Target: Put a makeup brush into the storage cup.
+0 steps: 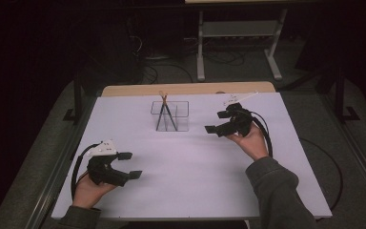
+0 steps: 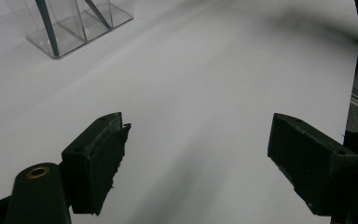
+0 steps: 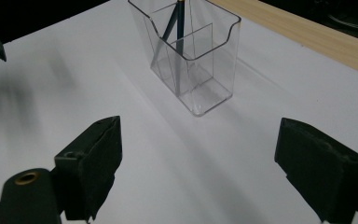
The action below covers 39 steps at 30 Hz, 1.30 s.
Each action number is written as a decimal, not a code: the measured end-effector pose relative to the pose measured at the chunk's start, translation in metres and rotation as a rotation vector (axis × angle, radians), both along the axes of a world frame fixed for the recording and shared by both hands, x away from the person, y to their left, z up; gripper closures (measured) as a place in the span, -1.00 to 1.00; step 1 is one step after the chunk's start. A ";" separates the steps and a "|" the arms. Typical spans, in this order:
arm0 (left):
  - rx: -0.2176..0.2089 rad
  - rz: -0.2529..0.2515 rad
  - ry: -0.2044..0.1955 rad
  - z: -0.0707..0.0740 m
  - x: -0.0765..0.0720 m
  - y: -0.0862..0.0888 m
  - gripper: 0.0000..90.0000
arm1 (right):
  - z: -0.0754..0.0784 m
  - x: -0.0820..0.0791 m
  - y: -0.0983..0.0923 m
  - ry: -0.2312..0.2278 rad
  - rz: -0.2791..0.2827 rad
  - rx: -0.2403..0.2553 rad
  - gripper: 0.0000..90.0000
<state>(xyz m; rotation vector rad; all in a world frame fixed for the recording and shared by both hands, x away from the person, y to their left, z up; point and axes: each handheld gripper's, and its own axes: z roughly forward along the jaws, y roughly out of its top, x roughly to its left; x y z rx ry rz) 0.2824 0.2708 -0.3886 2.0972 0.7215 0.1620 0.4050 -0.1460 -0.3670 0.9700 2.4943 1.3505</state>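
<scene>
Both the left gripper (image 1: 132, 165) and the right gripper (image 1: 214, 122) are hovering with jaws spread, holding nothing. The pencils (image 1: 164, 112) are probably already standing in the clear holder (image 1: 183, 120), so nothing is asking for a grasp.

Both hands hold their claws wide apart and empty: left claw (image 1: 129, 165) near, right claw (image 1: 216, 122) farther forward.

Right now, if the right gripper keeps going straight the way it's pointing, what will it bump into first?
Probably the clear holder with the pencils. It stands ahead between the right gripper's open jaws, with bare table before it.
</scene>
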 end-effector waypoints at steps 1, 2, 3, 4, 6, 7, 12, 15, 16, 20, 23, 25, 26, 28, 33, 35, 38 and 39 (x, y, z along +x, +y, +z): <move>0.000 0.001 0.000 0.000 0.000 0.000 -0.60 | -0.001 0.000 -0.001 -0.002 0.002 -0.004 -0.69; 0.001 0.003 -0.001 0.000 0.000 0.000 -0.61 | -0.001 0.000 -0.001 0.000 0.001 -0.006 -0.69; 0.001 0.004 -0.001 0.000 0.000 0.000 -0.61 | -0.001 -0.001 -0.002 0.002 -0.002 -0.005 -0.69; 0.001 0.005 0.000 0.000 0.000 0.000 -0.61 | -0.001 -0.002 -0.003 -0.008 0.000 -0.005 -0.69; 0.000 0.005 0.000 0.000 0.000 0.000 -0.62 | -0.001 -0.004 -0.004 -0.004 -0.004 -0.003 -0.69; 0.001 0.006 0.001 0.000 0.000 0.000 -0.62 | -0.001 -0.005 -0.004 -0.008 -0.004 -0.002 -0.69; 0.001 0.008 0.003 0.000 0.000 0.000 -0.62 | -0.002 -0.009 -0.007 -0.014 -0.007 -0.001 -0.69; 0.003 0.005 0.000 -0.001 0.001 0.001 -0.62 | -0.003 -0.012 -0.009 -0.019 -0.006 -0.003 -0.69; 0.002 0.007 0.000 -0.001 0.001 0.001 -0.62 | -0.003 -0.013 -0.010 -0.019 -0.007 -0.006 -0.69; 0.001 0.008 0.001 -0.001 0.001 0.000 -0.62 | -0.002 -0.016 -0.012 -0.014 -0.009 -0.003 -0.69; 0.002 0.010 0.002 -0.002 0.001 0.001 -0.62 | -0.003 -0.019 -0.014 -0.025 -0.012 -0.001 -0.69; 0.004 0.011 0.003 -0.002 0.001 0.001 -0.62 | -0.004 -0.021 -0.015 -0.029 -0.009 -0.002 -0.69; 0.003 0.012 0.003 -0.002 0.001 0.001 -0.62 | -0.004 -0.023 -0.015 -0.021 -0.016 0.000 -0.69; 0.004 0.013 0.002 -0.002 0.001 0.001 -0.62 | -0.005 -0.025 -0.017 -0.025 -0.016 -0.001 -0.69; 0.010 0.015 0.001 -0.002 0.001 0.002 -0.62 | -0.006 -0.029 -0.022 -0.030 -0.021 0.002 -0.69; 0.012 0.015 0.000 -0.002 0.001 0.002 -0.62 | -0.006 -0.030 -0.023 -0.034 -0.022 0.003 -0.69; 0.015 0.018 0.000 -0.003 0.001 0.002 -0.62 | -0.007 -0.033 -0.025 -0.034 -0.026 0.006 -0.69; 0.016 0.018 0.000 -0.003 0.001 0.003 -0.62 | -0.008 -0.034 -0.026 -0.031 -0.030 0.009 -0.69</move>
